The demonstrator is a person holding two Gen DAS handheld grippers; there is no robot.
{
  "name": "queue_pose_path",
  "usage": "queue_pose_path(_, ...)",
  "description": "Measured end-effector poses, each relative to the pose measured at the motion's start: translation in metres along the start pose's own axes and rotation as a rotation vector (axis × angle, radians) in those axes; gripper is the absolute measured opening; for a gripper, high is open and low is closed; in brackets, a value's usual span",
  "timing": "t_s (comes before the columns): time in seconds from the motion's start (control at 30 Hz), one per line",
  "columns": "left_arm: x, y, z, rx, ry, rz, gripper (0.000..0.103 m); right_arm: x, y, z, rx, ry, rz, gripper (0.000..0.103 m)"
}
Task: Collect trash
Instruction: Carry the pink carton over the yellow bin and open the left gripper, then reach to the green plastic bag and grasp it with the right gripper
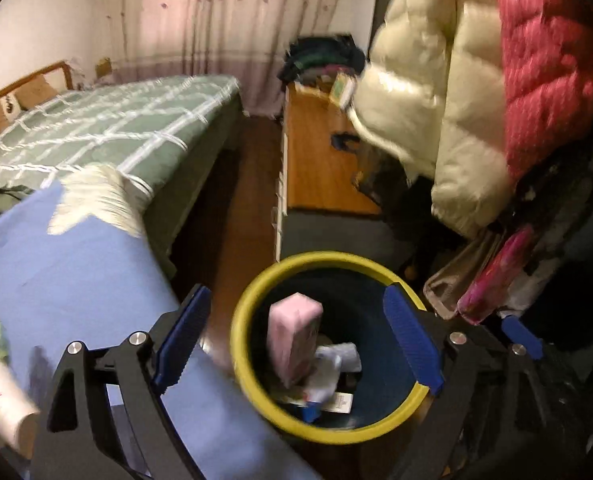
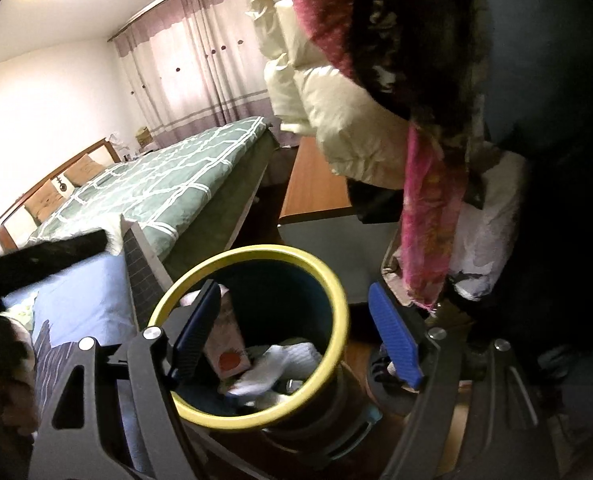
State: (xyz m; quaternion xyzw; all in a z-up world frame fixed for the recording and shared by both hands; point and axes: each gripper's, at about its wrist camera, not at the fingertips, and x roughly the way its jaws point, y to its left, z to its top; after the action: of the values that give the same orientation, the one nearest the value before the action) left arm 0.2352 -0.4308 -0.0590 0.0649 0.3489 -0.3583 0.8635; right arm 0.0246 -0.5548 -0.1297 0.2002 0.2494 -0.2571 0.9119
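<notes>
- Nearest the camera, the left gripper hangs over the bin with its jaws spread wide and nothing between the blue pads; a pink carton sits blurred inside the bin's mouth below them, apparently just let go.
- The right gripper is also wide apart and empty-handed, its jaws straddling the bin's yellow rim, one pad over the inside and one outside it.
- The bin, dark blue with a yellow rim, stands on the wooden floor and already holds trash: crumpled white tissue, a printed carton leaning on its wall, and small scraps.
- Both grippers tilt downward toward the opening, likely so that dropped items fall straight in.
- Just beside the bin lies a blue sheet, with more packets at its edge, perhaps still to collect.
- Farther off are a green checked bed, hanging puffy coats and curtains.
</notes>
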Motion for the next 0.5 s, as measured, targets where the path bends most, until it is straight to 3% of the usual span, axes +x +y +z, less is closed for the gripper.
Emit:
queue_pose_path(0.2, -0.089, 0.062, -0.012, -0.077, -0.174, 0.109, 0.093, 0.004, 0.036, 0.0, -0.055, 0.013, 0.063, 0.073)
queue_pose_path(0.37, -0.162, 0.139, -0.035, -0.166, -0.285, 0.3, 0.094, 0.003, 0.083, 0.003, -0.111, 0.019, 0.144, 0.073)
queue_pose_path(0.5, -0.209, 0.208, -0.062, -0.238, -0.338, 0.52, 0.094, 0.003, 0.127, 0.003, -0.169, 0.028, 0.22, 0.073)
